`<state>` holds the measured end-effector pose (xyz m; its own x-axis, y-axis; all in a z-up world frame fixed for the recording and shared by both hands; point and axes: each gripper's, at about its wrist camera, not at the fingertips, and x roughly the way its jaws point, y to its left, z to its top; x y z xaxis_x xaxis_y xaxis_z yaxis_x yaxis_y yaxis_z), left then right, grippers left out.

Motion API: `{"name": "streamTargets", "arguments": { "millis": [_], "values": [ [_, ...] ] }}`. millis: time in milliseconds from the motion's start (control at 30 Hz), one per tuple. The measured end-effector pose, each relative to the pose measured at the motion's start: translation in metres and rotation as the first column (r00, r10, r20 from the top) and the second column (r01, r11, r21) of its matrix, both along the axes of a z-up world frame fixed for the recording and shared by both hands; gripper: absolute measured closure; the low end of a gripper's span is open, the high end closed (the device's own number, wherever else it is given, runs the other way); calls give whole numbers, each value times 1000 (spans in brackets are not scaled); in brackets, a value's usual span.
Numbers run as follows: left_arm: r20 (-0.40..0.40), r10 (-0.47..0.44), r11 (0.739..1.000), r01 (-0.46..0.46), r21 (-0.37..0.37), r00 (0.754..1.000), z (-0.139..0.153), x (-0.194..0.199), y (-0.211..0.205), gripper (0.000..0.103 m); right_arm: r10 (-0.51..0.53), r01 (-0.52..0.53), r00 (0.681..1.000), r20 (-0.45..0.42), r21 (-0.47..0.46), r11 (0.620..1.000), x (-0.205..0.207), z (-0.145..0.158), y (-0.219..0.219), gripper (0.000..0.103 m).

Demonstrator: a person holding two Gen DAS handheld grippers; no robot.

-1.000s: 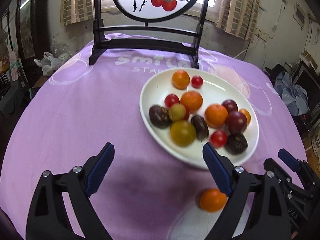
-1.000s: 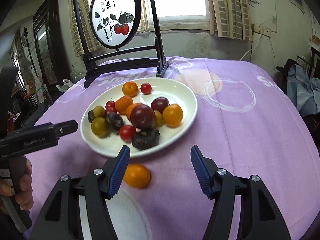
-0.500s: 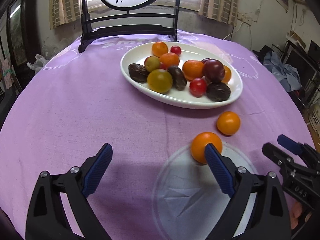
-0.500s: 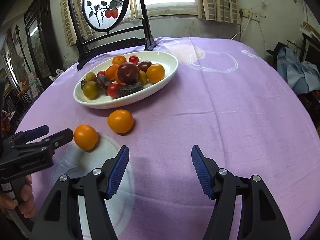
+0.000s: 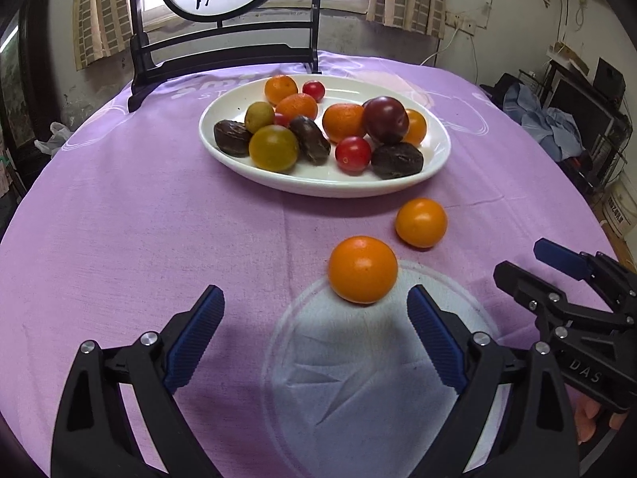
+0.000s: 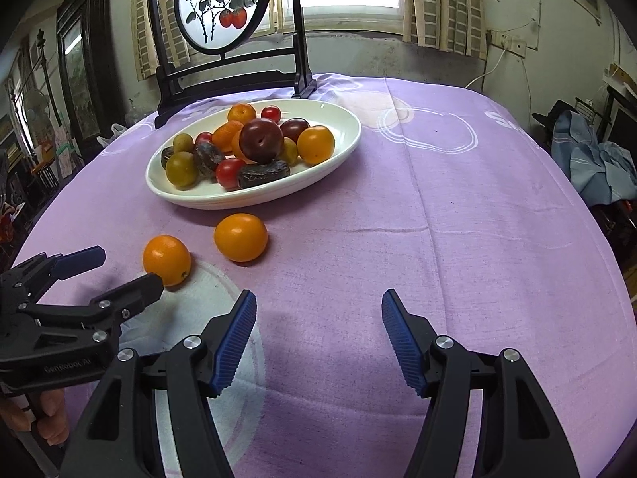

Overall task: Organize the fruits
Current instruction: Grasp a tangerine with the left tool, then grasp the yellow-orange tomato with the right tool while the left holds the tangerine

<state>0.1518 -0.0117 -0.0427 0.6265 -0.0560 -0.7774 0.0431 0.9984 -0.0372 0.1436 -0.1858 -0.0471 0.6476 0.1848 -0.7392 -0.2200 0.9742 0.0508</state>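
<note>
From the left wrist, the left gripper (image 5: 314, 306) hangs low over the cloth (image 5: 139, 239) with its jaws spread wide and nothing between them; the near orange (image 5: 362, 269) sits just ahead, a little toward the right finger, at the edge of a pale printed circle (image 5: 358, 378). That line-up reads as an approach, the opening plainly wider than the fruit. A second orange (image 5: 421, 222) lies between the near one and the plate (image 5: 436, 159), just outside its rim. The plate holds the rest: oranges, cherry tomatoes, a plum, dark dates and greenish fruits, heaped toward its middle. From the right wrist, the right gripper (image 6: 316, 318) is also fully open and empty, aimed at bare cloth to the right of both loose oranges and well short of the plate, probably waiting its turn. Here the left gripper's nearer fingertip seems to touch or almost touch the near orange (image 6: 167, 260), though the angle makes contact hard to judge. The second orange (image 6: 241, 237) rests apart from it, just in front of the plate (image 6: 346, 147). Both loose fruits likely belong on the plate.
</note>
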Motion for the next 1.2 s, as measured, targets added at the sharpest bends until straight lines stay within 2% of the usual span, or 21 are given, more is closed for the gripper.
{"name": "streamTargets", "arguments": {
  "millis": [100, 167, 200, 233, 300, 333, 467, 667, 767, 900, 1000, 1200],
  "values": [
    [-24, -5, 1000, 5, 5, 1000, -7, 5, -6, 22, -5, 5, 1000, -10, -3, 1000, 1, -2, -1, 36],
    [-53, -24, 1000, 24, 6, 998, -12, 12, -11, 34, -5, 5, 1000, -14, -1, 1000, 1, -2, -1, 36],
    [-49, -21, 999, 23, 36, 999, -13, 14, -14, 35, -4, 4, 1000, -14, 0, 1000, 1, -2, 0, 36],
    [-40, -26, 998, 29, 56, 999, -14, 16, -18, 40, -3, 3, 1000, -11, 1, 1000, 1, -1, 0, 36],
    [-32, -56, 997, 58, 52, 998, -13, 19, -23, 53, -1, 1, 1000, -6, 4, 1000, -1, 0, -1, 36],
    [-29, -69, 996, 71, 45, 997, -12, 20, -24, 64, 0, 0, 1000, -5, 6, 1000, -1, 0, -1, 36],
    [-17, -73, 996, 74, 56, 997, -9, 17, -21, 64, 5, -4, 1000, -8, 2, 1000, -1, 0, 1, 36],
    [52, -9, 994, 4, 105, 999, 6, 10, -3, 64, 32, -32, 999, -12, -5, 999, -2, -4, 7, 36],
    [26, 44, 997, -45, 58, 999, 6, 14, 16, 64, 63, -63, 998, -22, -19, 998, -3, -9, 15, 36],
    [-15, 80, 997, -80, 2, 997, 2, 20, 35, 64, 99, -102, 992, -82, -30, 994, 3, -16, 28, 35],
    [-32, 84, 996, -85, -17, 996, 1, 21, 40, 64, 121, -127, 990, -76, -84, 988, 10, -16, 44, 35],
    [-30, 55, 998, -56, -14, 998, 0, 21, 34, 64, 142, -149, 987, -71, -112, 982, 37, -15, 70, 35]
  ]
}}
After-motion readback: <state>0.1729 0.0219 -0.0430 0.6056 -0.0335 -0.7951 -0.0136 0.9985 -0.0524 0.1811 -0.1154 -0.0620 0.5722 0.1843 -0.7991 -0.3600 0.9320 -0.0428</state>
